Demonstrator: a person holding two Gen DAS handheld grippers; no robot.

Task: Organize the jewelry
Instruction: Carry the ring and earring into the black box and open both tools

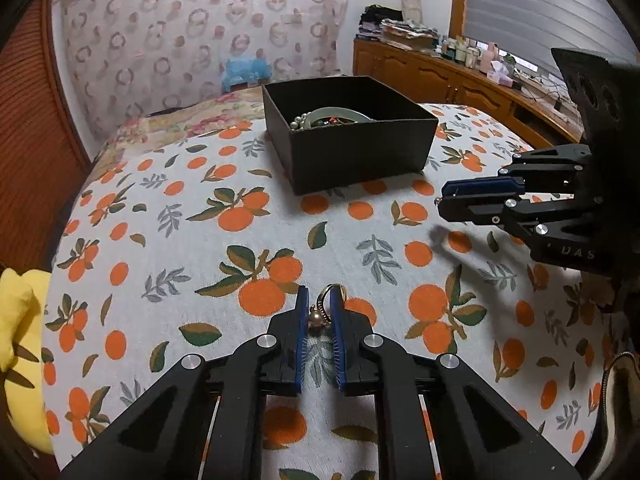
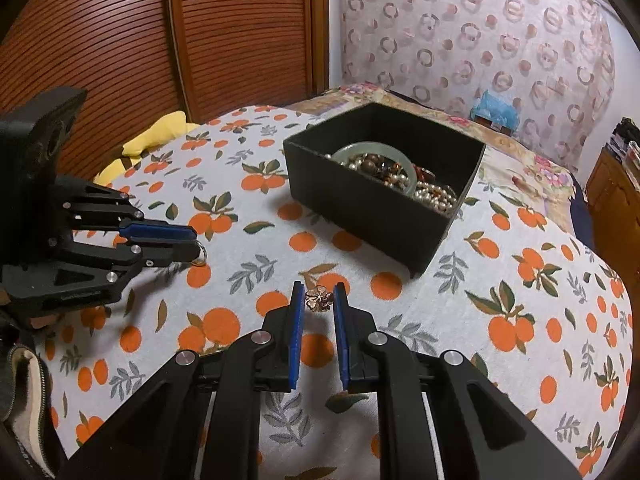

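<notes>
A gold ring (image 1: 329,307) and a flower-shaped piece (image 2: 319,298) lie near the jewelry-filled black box (image 1: 360,152).

A bed cover (image 1: 168,240) printed with oranges lies under everything. A yellow cushion (image 1: 16,320) sits at its edge, near brown slatted doors (image 2: 120,40). A cluttered wooden cabinet (image 1: 440,68) stands beside the window blind (image 1: 540,4).

We see a bed (image 1: 360,240) under a white cover printed with oranges and leaves, a floral quilt (image 1: 192,118) at its far end. Behind it hangs a pale curtain (image 1: 200,32) patterned with rings. A slatted wooden door (image 2: 120,40) stands at one side, a wooden cabinet (image 1: 440,72) (its top crowded with bottles and folded cloth) under a shuttered window (image 1: 540,8) at the other.
</notes>
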